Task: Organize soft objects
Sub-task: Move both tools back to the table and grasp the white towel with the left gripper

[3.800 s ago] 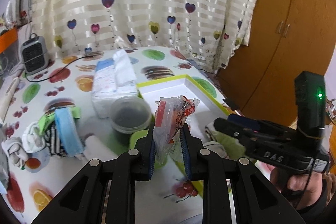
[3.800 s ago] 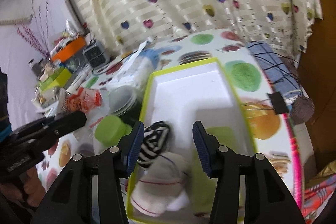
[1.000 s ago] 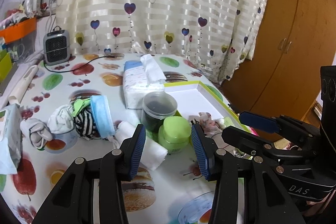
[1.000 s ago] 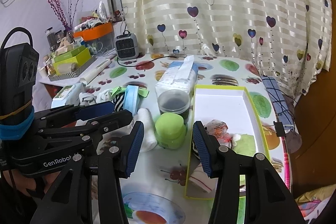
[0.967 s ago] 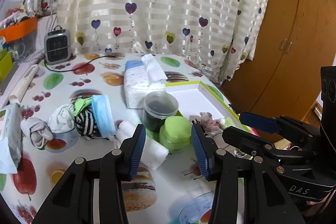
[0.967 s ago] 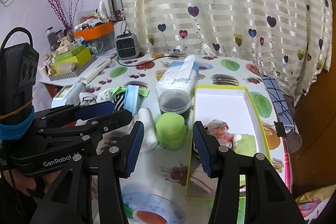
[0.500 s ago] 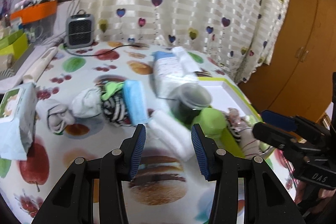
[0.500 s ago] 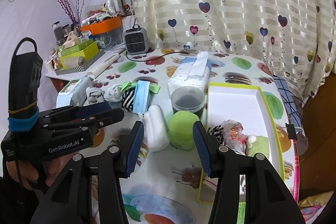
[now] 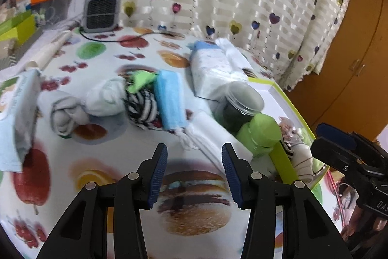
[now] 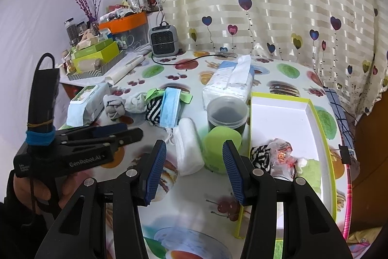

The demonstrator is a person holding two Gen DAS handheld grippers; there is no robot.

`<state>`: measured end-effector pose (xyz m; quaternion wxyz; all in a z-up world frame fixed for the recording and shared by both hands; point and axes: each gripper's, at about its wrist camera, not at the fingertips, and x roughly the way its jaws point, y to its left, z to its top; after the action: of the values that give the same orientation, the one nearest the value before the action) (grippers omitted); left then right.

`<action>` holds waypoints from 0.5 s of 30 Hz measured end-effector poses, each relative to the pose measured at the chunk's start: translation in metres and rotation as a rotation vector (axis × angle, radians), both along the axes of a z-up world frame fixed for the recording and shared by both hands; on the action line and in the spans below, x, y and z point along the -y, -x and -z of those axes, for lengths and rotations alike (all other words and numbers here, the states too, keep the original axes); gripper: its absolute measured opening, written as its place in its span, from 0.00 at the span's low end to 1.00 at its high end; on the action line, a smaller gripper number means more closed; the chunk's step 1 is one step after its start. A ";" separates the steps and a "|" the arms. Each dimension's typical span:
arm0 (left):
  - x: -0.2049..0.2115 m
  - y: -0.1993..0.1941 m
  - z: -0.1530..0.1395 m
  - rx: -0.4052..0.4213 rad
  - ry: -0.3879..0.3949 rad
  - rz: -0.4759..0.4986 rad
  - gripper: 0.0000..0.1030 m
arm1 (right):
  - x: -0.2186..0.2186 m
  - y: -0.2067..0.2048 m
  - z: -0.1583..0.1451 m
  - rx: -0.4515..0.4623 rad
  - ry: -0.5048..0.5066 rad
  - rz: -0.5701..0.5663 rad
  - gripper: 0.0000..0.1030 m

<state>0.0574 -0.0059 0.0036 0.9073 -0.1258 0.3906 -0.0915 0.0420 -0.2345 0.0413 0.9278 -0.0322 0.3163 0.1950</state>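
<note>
My left gripper (image 9: 194, 159) is open and empty above the fruit-print tablecloth, short of a rolled white towel (image 9: 206, 137). Beyond it lie a blue face mask (image 9: 168, 98), a striped sock (image 9: 140, 108), a white sock (image 9: 106, 98) and a grey sock (image 9: 63, 113). My right gripper (image 10: 194, 159) is open and empty, held above the towel (image 10: 188, 149) and a green-lidded jar (image 10: 222, 145). The white tray with a green rim (image 10: 315, 118) holds a striped sock (image 10: 260, 157), a crinkled plastic packet (image 10: 281, 157) and a green cloth (image 10: 311, 169).
A dark clear jar (image 10: 226, 113) and a tissue pack (image 10: 230, 84) stand by the tray. A wet-wipes pack (image 9: 17, 113) lies at left. A small heater (image 10: 163, 40) with its cable stands at the back. The table edge and a wooden wardrobe (image 9: 351, 64) are at right.
The left gripper let go of the plastic packet, which now lies in the tray, then drew back and swung left towards the towel and socks. The right gripper pulled back from the tray.
</note>
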 end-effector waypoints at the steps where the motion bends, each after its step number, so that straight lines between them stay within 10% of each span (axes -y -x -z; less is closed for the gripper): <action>1: 0.005 -0.003 0.003 -0.011 0.003 0.010 0.45 | 0.000 0.000 0.000 0.000 0.000 0.001 0.48; 15: 0.033 -0.053 0.024 -0.098 -0.007 -0.033 0.49 | 0.020 -0.009 0.008 -0.017 -0.023 0.026 0.48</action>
<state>0.1104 -0.0393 -0.0200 0.8889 -0.1334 0.4328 -0.0689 0.0509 -0.2541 0.0337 0.9278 -0.0155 0.3225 0.1872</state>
